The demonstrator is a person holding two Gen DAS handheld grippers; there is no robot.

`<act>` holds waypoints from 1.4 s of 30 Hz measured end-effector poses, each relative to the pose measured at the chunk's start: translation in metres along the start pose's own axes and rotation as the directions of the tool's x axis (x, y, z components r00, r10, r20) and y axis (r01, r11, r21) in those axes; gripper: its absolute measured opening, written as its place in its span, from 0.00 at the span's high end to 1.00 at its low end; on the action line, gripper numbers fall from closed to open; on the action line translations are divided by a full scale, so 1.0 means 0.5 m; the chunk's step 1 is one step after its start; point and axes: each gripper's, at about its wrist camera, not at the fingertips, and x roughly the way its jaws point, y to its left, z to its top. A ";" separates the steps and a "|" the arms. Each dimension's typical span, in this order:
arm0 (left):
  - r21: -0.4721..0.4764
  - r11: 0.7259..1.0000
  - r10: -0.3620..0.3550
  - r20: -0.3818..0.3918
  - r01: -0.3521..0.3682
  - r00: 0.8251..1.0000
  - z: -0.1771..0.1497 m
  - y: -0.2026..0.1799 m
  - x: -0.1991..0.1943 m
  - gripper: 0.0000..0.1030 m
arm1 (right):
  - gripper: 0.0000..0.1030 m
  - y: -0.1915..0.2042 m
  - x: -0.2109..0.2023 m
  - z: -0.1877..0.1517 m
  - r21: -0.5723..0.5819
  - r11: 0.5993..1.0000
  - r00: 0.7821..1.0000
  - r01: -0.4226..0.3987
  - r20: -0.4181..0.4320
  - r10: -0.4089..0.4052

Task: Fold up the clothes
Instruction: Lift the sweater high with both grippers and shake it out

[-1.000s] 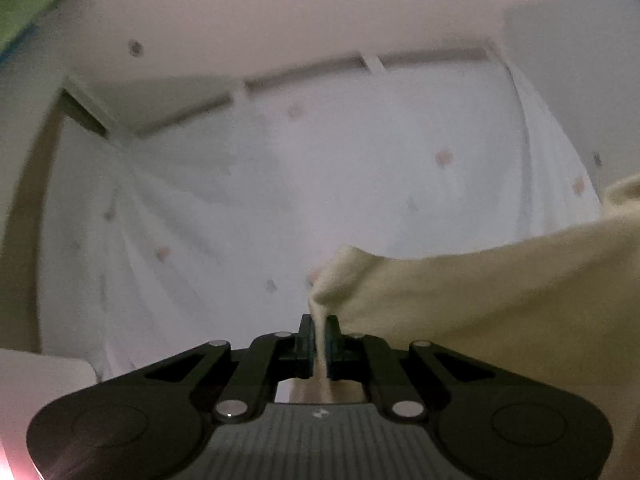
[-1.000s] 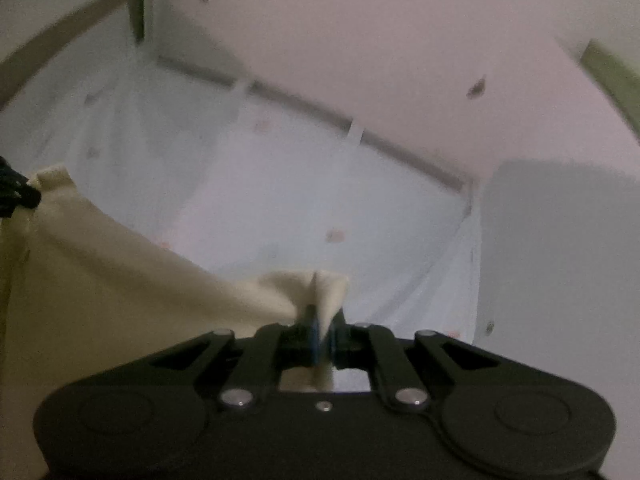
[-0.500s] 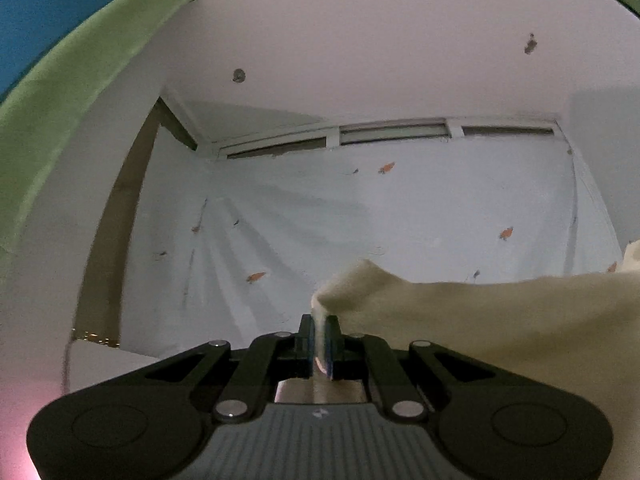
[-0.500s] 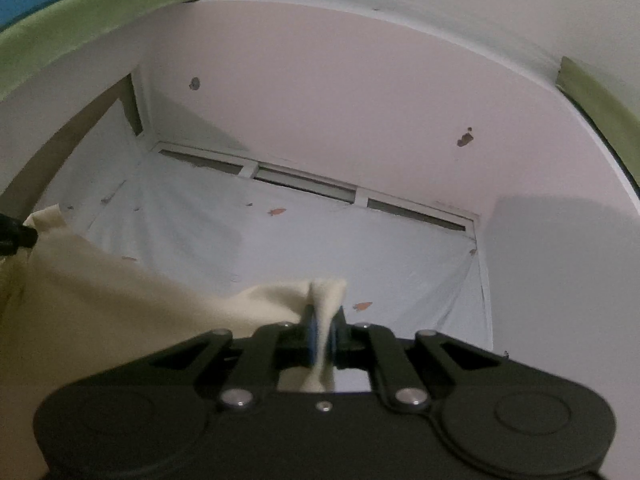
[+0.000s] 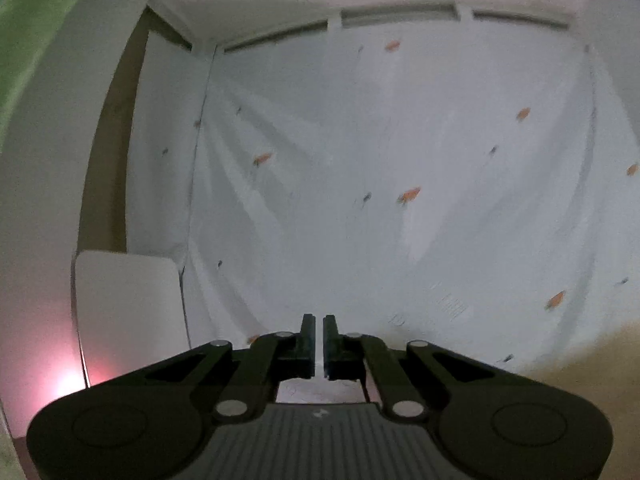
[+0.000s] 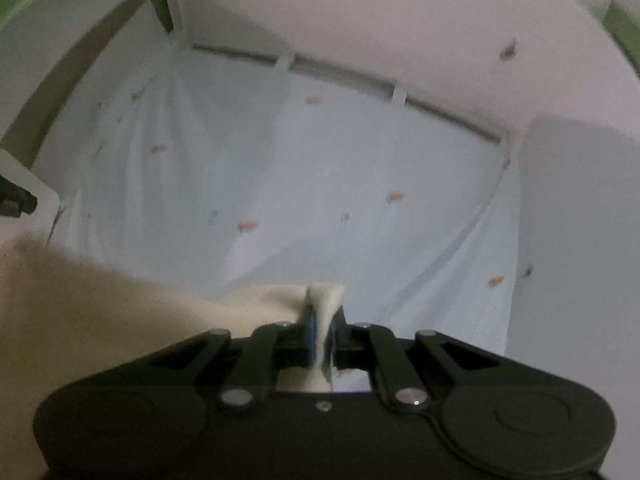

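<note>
A cream-coloured garment (image 6: 100, 320) hangs from my right gripper (image 6: 322, 332), which is shut on a bunched corner of it. The cloth spreads down and to the left in the right wrist view. In the left wrist view my left gripper (image 5: 316, 340) holds nothing; its jaws stand almost together with a thin gap. The cream garment (image 5: 592, 364) shows only as a blurred patch at the lower right, apart from the left gripper. The left gripper's tip (image 6: 16, 200) shows at the left edge of the right wrist view.
A white sheet with small orange prints (image 5: 400, 160) covers the bed below both grippers. A white slatted headboard (image 6: 340, 68) and a pale wall (image 6: 400, 12) stand behind it. A white panel (image 5: 128, 312) stands at the left, a grey-white block (image 6: 580, 240) at the right.
My left gripper has let go of the cream garment's corner, and the cloth has dropped away to the right. My right gripper still holds its corner. Both views tilted down towards the sheet.
</note>
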 end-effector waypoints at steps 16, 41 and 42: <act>-0.066 0.922 -0.277 -0.801 0.381 0.531 -0.603 -0.245 0.381 0.71 | 0.94 0.055 0.470 -0.535 -0.093 0.968 0.820 -0.235 -0.553 0.146; -0.374 0.804 -0.563 -0.728 0.462 0.391 -0.544 -0.168 0.359 0.97 | 0.93 -0.017 0.302 -0.419 -0.182 0.983 0.817 0.025 -0.563 -0.125; -0.314 0.840 -0.517 -0.711 0.443 0.476 -0.495 -0.153 0.339 0.97 | 0.93 -0.019 0.292 -0.403 -0.186 0.982 0.834 0.023 -0.538 -0.121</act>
